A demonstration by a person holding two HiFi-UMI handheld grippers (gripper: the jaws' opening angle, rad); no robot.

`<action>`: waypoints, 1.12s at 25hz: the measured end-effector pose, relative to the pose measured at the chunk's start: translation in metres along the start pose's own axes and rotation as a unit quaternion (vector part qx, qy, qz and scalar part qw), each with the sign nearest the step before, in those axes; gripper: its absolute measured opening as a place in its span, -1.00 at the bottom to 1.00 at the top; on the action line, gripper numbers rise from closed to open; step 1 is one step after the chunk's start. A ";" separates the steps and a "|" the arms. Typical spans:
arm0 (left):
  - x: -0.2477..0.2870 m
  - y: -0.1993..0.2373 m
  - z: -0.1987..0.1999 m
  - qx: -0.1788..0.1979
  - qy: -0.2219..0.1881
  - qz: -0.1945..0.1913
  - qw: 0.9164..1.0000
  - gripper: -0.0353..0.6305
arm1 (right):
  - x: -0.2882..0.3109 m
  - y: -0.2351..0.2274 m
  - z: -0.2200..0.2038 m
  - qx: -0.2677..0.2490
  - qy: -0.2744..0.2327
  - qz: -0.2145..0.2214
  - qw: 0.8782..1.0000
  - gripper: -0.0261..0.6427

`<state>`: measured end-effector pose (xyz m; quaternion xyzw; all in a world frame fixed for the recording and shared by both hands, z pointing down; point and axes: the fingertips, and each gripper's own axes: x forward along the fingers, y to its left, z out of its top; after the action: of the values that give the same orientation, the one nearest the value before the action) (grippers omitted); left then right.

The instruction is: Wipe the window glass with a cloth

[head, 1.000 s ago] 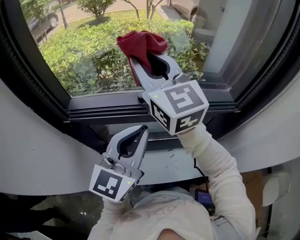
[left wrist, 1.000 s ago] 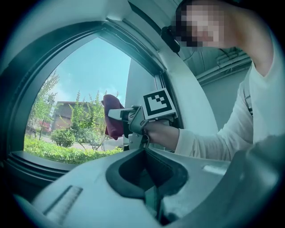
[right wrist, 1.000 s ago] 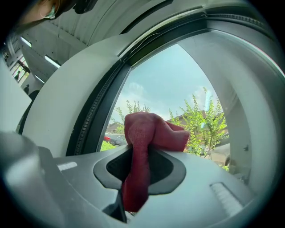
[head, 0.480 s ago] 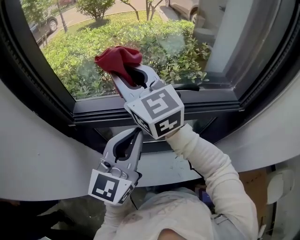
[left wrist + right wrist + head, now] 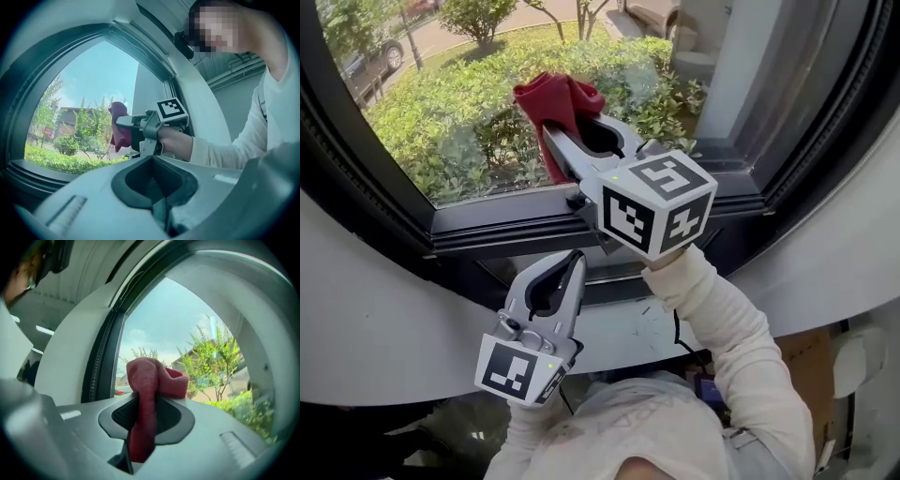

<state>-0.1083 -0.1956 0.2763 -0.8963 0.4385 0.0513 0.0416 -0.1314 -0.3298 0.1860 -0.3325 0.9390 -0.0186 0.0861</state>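
Closest to me, the person's white-sleeved arm (image 5: 727,337) is reaching up from below. The grey left gripper (image 5: 575,261) is idling low in front of the curved white sill (image 5: 375,319), with its jaws pressed together and nothing between them. Above it, the grey right gripper (image 5: 555,141) is clamping a crumpled dark-red cloth (image 5: 553,98). It appears to be pushing the bunched end against the window glass (image 5: 675,103), near the pane's bottom edge and just above the black window frame (image 5: 506,230). Half a second ago the cloth was sitting further toward the pane's left edge, and now it is swinging back to the right. I take that to mean a side-to-side wiping stroke is running along the lower strip, with the higher glass probably still waiting. Beyond the pane, a green hedge (image 5: 422,131) is catching the sun.
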 end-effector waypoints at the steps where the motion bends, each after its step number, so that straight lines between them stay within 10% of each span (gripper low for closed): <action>1: 0.003 -0.003 0.000 0.000 -0.001 -0.004 1.000 -0.89 | -0.005 -0.006 0.003 -0.025 0.000 -0.011 1.000 -0.61; 28: 0.077 -0.086 -0.003 0.010 0.011 -0.074 0.997 -0.89 | -0.181 -0.189 0.038 -0.057 -0.031 -0.203 0.977 -0.61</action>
<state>0.0071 -0.2033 0.2723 -0.9264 0.3718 0.0342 0.0497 0.1311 -0.3624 0.1927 -0.5213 0.8481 0.0278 0.0906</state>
